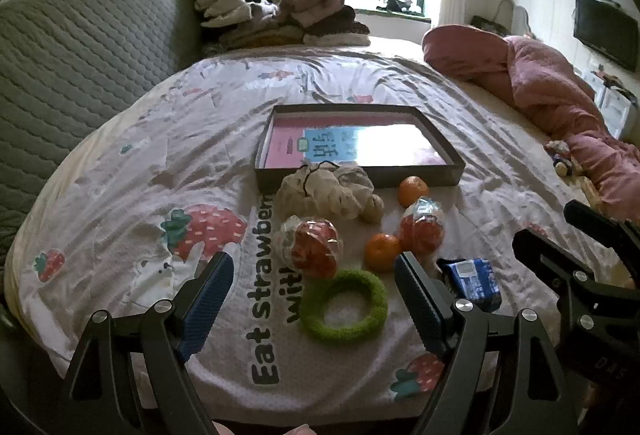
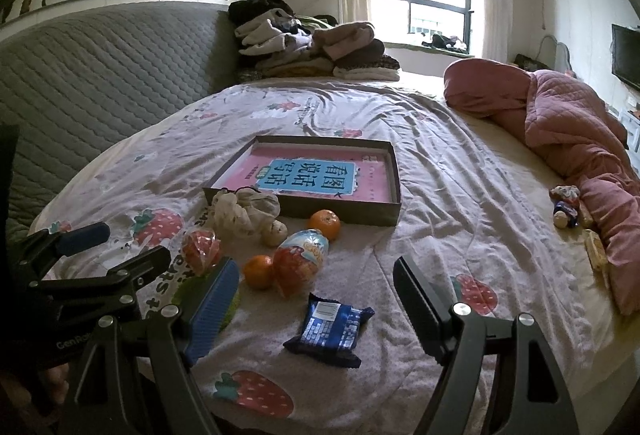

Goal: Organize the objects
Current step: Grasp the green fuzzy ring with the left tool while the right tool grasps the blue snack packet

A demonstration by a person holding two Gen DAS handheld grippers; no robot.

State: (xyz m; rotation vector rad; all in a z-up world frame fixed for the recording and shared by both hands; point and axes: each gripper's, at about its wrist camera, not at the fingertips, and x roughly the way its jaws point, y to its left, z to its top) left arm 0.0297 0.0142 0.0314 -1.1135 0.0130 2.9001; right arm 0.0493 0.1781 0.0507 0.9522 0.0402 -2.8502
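A shallow brown box with a pink book inside lies on the bed. In front of it lie a beige cloth bundle, two oranges, two red wrapped snacks, a green fuzzy ring and a blue snack packet. My left gripper is open and empty over the ring. My right gripper is open and empty over the blue packet.
The strawberry-print sheet covers the bed. Folded clothes are stacked at the far end by a grey quilted headboard. A pink quilt and small toys lie on the right.
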